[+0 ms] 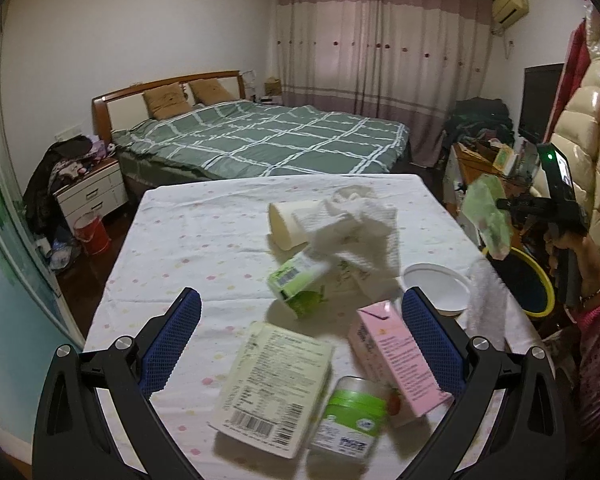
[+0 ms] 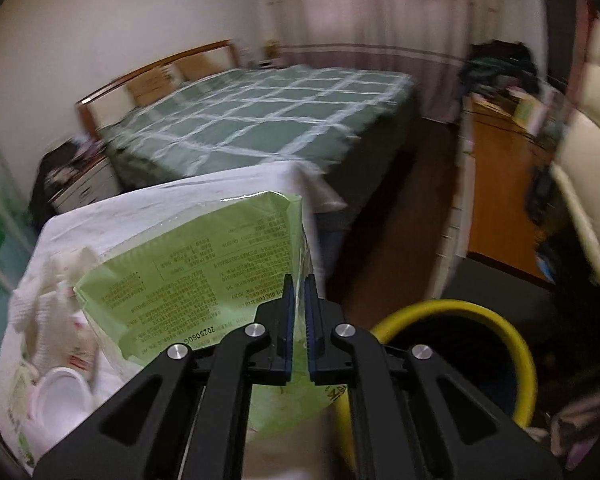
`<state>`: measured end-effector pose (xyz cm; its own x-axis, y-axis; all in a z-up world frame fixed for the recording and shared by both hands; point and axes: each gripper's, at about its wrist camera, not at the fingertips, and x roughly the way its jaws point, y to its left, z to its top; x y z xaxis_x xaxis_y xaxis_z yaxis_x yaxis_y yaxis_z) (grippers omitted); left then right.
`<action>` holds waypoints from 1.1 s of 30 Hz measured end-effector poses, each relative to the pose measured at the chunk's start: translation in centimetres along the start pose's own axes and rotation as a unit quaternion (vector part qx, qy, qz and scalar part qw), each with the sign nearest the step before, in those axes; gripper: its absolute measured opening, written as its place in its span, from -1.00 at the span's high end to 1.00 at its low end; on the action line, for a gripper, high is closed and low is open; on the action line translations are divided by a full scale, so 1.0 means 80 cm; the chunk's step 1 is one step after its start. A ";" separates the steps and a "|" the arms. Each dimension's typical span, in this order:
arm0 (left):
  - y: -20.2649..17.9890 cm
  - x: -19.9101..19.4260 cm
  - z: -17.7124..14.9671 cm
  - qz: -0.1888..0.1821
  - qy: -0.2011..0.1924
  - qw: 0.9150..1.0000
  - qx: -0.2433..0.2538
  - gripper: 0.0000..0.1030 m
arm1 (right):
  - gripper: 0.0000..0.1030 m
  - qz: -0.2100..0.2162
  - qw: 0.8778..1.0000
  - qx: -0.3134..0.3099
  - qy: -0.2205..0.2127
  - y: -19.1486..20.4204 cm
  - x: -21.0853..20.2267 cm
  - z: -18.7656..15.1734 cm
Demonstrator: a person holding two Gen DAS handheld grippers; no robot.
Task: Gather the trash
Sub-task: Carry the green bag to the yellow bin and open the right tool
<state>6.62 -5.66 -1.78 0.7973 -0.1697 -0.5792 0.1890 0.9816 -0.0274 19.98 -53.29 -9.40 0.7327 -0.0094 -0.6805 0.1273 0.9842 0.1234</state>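
A green wrapper is clamped between the closed fingers of the right gripper, left of centre, beside the yellow-rimmed bin at lower right. The left gripper is held wide apart over cartons left on the table. Much remains uncollected.

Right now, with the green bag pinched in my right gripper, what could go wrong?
The right gripper pinches only the edge of the green bag, so the bag may slip before it is over the yellow-rimmed bin. The bag also blocks much of the right wrist view, so the drop may be misjudged. The open left gripper hovers over the pink carton and green-lidded jar, which it could knock.
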 end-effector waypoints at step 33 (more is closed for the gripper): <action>-0.028 0.000 -0.014 -0.009 0.034 0.998 0.049 -0.93 | 0.08 -0.140 0.987 0.074 0.023 -0.135 0.006 -0.090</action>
<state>5.50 -7.79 -2.64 0.7533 -0.1787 -0.6329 0.2611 0.9645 0.0385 14.19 -62.63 -16.26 0.6243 -0.2664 -0.7343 0.4189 0.9076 0.0270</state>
